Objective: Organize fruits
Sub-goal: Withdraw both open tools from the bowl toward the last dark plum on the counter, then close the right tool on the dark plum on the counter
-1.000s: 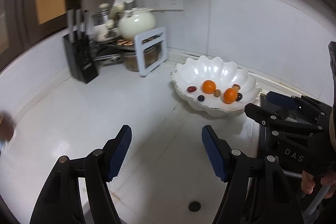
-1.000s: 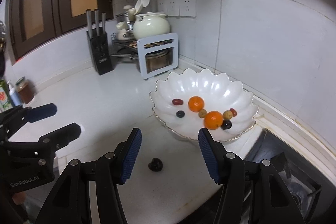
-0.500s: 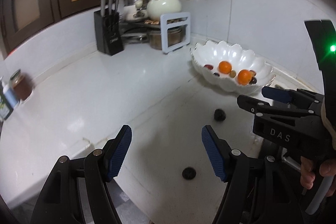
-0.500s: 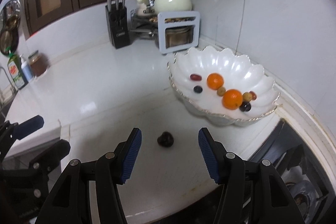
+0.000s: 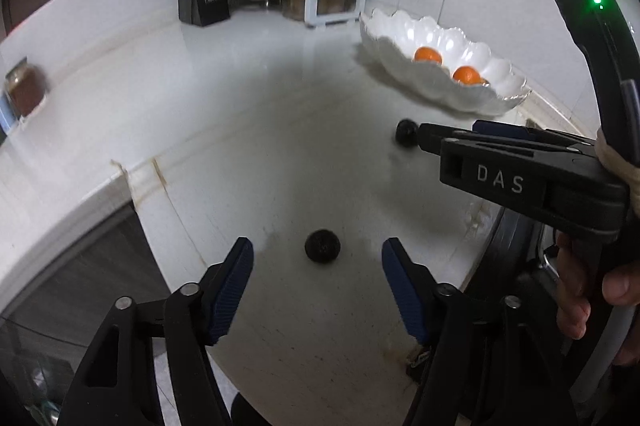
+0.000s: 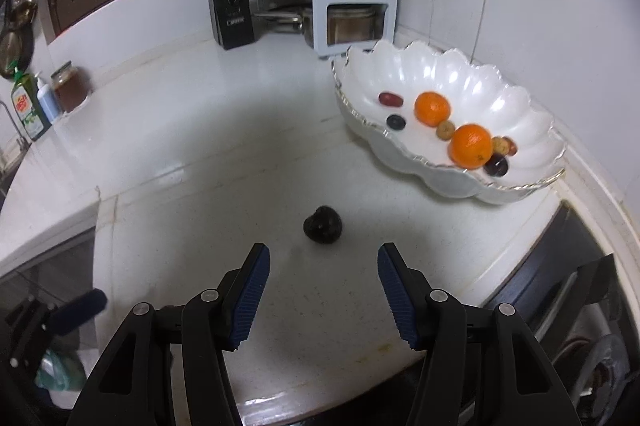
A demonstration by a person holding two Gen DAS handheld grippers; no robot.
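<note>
Two dark round fruits lie on the white counter. One dark fruit (image 5: pixel 322 245) sits between the tips of my left gripper (image 5: pixel 317 247), whose jaws are closing; the pads stand clear of it. The other dark fruit (image 6: pixel 322 226) lies just ahead of my open right gripper (image 6: pixel 323 258), and the right gripper's tips (image 5: pixel 448 132) partly cover it in the left wrist view. A white scalloped bowl (image 6: pixel 404 156) at the right holds two oranges (image 6: pixel 432 108) and several small fruits. My left gripper (image 6: pixel 60 310) shows at the lower left of the right wrist view.
A knife block (image 6: pixel 230 10) and a rack with a pot and kettle (image 6: pixel 352 14) stand at the back wall. Bottles (image 6: pixel 28 102) and a jar (image 6: pixel 70 86) sit far left. A stove (image 6: pixel 568 310) borders the counter on the right. A hand (image 5: pixel 580 298) grips the right tool.
Both grippers have come down toward the counter and tilted downward, so each dark fruit now lies close to a pair of tips. The left jaws have narrowed a little.
</note>
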